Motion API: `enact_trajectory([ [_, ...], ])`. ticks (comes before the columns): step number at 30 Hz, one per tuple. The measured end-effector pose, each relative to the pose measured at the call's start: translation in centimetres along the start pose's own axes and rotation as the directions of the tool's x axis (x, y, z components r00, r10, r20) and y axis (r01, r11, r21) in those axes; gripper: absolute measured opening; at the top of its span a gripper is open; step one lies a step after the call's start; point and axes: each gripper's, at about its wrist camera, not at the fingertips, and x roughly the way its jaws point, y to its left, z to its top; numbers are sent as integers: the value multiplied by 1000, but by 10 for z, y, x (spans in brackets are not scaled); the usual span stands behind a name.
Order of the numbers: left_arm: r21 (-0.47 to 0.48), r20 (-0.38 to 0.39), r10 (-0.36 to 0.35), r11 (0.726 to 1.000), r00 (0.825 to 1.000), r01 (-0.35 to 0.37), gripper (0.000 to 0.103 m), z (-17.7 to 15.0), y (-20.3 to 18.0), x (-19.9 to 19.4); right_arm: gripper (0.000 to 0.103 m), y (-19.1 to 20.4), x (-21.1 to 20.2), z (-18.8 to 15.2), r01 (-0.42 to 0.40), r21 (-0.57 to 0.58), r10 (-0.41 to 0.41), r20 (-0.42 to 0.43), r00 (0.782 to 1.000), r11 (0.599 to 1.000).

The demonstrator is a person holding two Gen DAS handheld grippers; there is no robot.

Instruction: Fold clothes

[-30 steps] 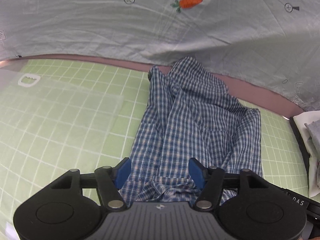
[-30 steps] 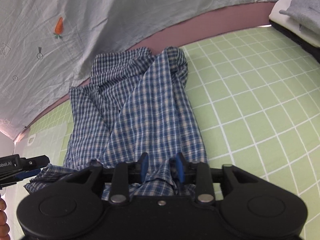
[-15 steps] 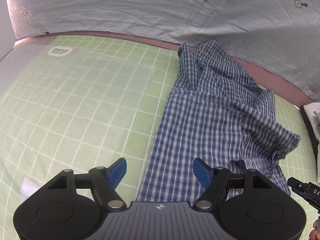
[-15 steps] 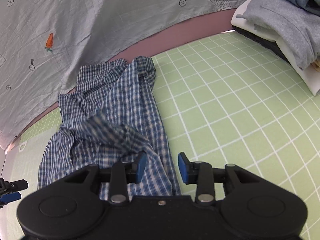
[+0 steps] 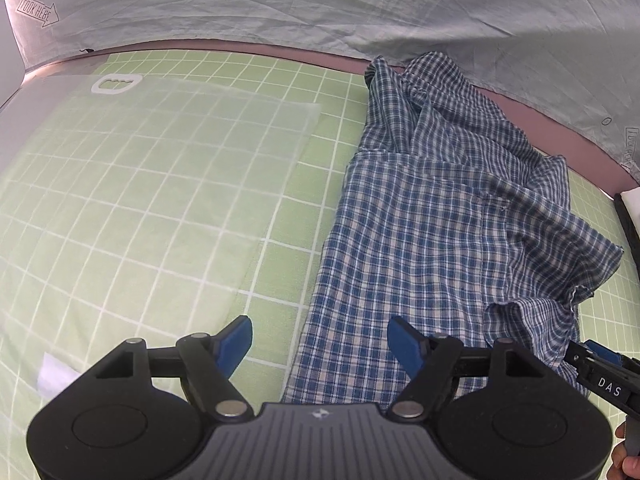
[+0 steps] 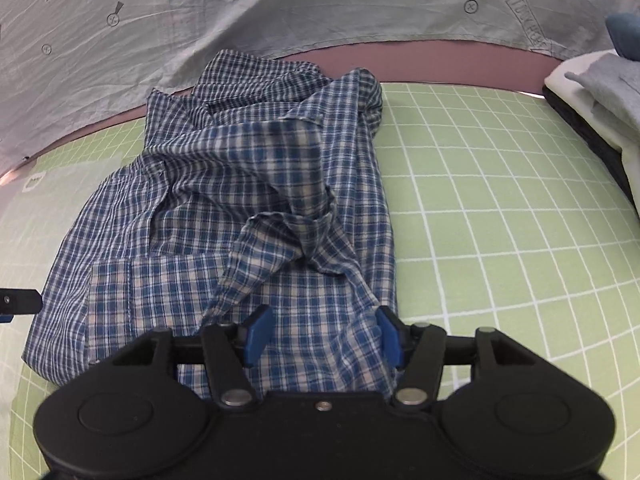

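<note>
A blue and white checked shirt (image 5: 432,216) (image 6: 248,208) lies crumpled lengthwise on the green grid mat (image 5: 160,200) (image 6: 500,220), its far end bunched against the pink strip. A loose flap is folded over on its right side. My left gripper (image 5: 320,342) stands open over the shirt's near left edge, holding nothing. Above the shirt's near end, my right gripper (image 6: 322,334) is open too, with cloth lying beneath and between its blue pads (image 6: 256,332). The right gripper's tip shows in the left wrist view at the lower right (image 5: 600,368).
A grey printed sheet (image 5: 320,0) (image 6: 280,4) hangs behind the mat. A clear plastic sheet (image 5: 140,168) covers the mat's left part. Folded grey and white clothes (image 6: 600,96) are stacked at the right on a dark tray. A hand (image 5: 628,460) shows at the lower right.
My right gripper opened and let go of the shirt, whose lifted flap dropped onto the body. Both grippers pulled back toward the near end, the left one shifting leftward.
</note>
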Motion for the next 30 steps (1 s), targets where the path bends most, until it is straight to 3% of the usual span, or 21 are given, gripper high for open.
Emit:
enact_trajectory([
  [3, -7, -12, 10, 1000, 1000, -10, 75, 5, 2, 7, 69, 3, 9, 9, -19, -31, 19, 8, 1000, 999],
  [6, -9, -17, 17, 1000, 1000, -17, 75, 12, 2, 13, 69, -2, 19, 24, -66, 2, 66, 24, 998, 998],
  [12, -12, -23, 50, 999, 998, -51, 75, 24, 1, 23, 68, -25, 31, 57, -50, 178, 29, 119, 993, 983],
  [15, -23, -30, 60, 998, 998, -60, 75, 27, 2, 26, 66, -36, 27, 56, -59, 232, 26, 143, 989, 971],
  [20, -21, -50, 61, 998, 997, -62, 75, 27, 0, 31, 56, -39, 22, 41, -61, 204, 39, 110, 993, 977],
  [29, -3, -66, 56, 998, 996, -56, 76, 22, -2, 33, 45, -36, 37, 40, -156, 163, 143, 90, 986, 974],
  [30, -4, -66, 55, 998, 996, -56, 76, 22, -2, 33, 35, -35, 41, 42, -147, 149, 137, 76, 988, 978],
])
